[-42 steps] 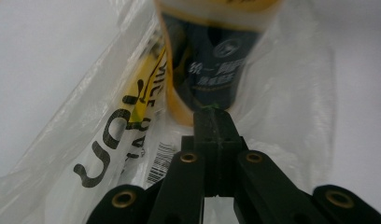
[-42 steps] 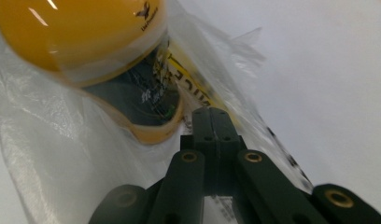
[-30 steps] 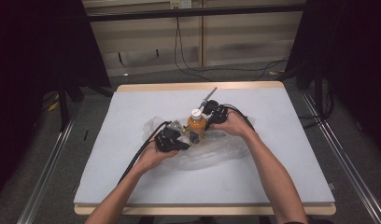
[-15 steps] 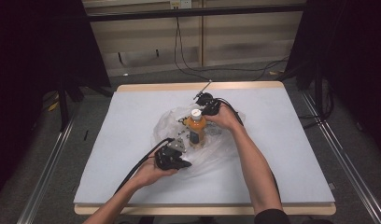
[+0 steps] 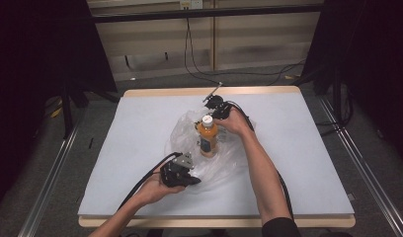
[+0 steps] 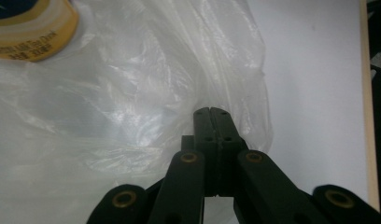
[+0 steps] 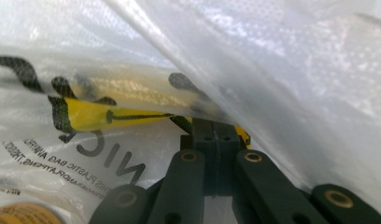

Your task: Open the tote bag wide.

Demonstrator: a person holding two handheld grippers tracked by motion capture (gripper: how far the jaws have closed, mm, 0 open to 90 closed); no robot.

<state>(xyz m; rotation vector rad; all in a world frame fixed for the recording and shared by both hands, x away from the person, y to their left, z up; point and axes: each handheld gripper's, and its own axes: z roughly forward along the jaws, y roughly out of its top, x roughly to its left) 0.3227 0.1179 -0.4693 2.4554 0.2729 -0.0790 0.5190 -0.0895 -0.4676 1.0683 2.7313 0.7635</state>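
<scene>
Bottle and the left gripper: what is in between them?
In the high view, crumpled clear plastic bag covers the stretch between the orange bottle and the left gripper, which is shut on the bag's edge.

left hand-held gripper (image 5: 188, 180): jaws closed, near edge | right hand-held gripper (image 5: 213, 109): jaws closed, arm extended

Bottle (image 5: 208, 138) upright on plastic bag (image 5: 187, 129), mid-table (image 5: 130, 128); left tool (image 5: 195, 181) before it, right tool (image 5: 213, 117) behind.

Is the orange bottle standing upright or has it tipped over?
Upright. In the high view the orange bottle stands on its base with its white cap on top, amid the clear plastic bag spread on the table.
</scene>
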